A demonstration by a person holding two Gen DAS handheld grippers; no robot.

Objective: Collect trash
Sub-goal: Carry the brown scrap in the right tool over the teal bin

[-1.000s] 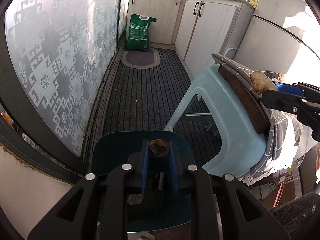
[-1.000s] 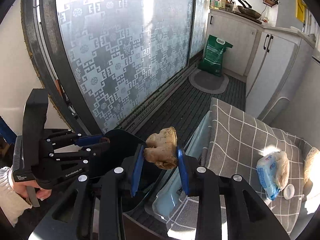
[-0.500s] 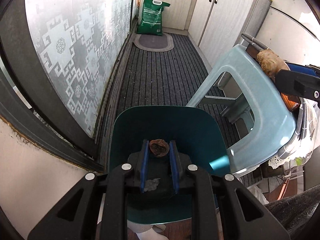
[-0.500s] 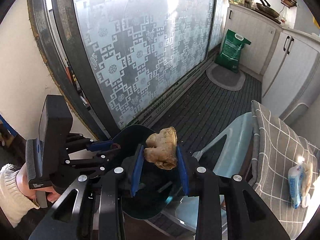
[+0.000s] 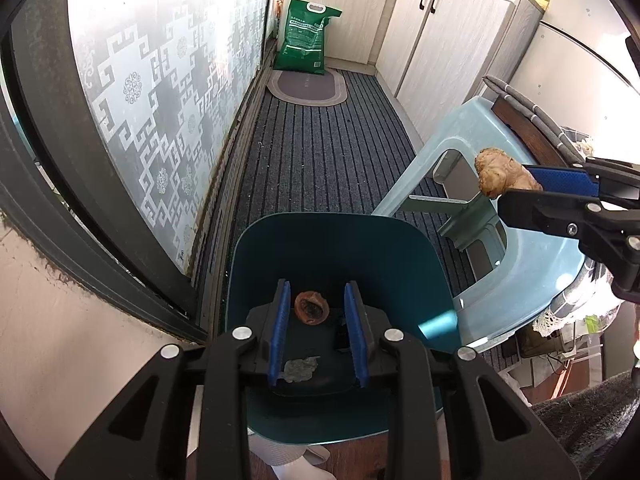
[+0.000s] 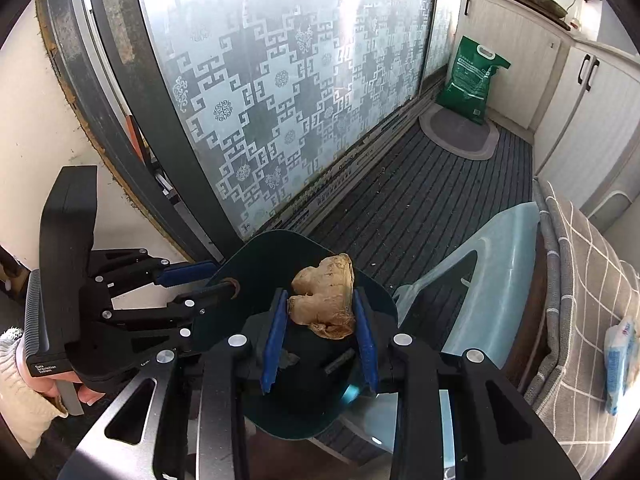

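Left wrist view: your left tongs [image 5: 316, 320] stand released over the teal bin [image 5: 404, 248], so the brown scrap [image 5: 311, 309] between the blue pads sits loose, apparently touching neither; I judge it dropping or already lying inside. A grey scrap [image 5: 301, 367] lies at 6 o'clock of it. At 3 o'clock your right tongs [image 5: 516, 194] clamp the ginger [image 5: 500, 178], short of the rim.

Right wrist view: the right tongs [image 6: 322, 320] are clenched on the ginger [image 6: 324, 300], held above the bin [image 6: 280, 248] for a clean drop. Your left tongs [image 6: 212, 278] sit at 9 o'clock over the bin's edge.
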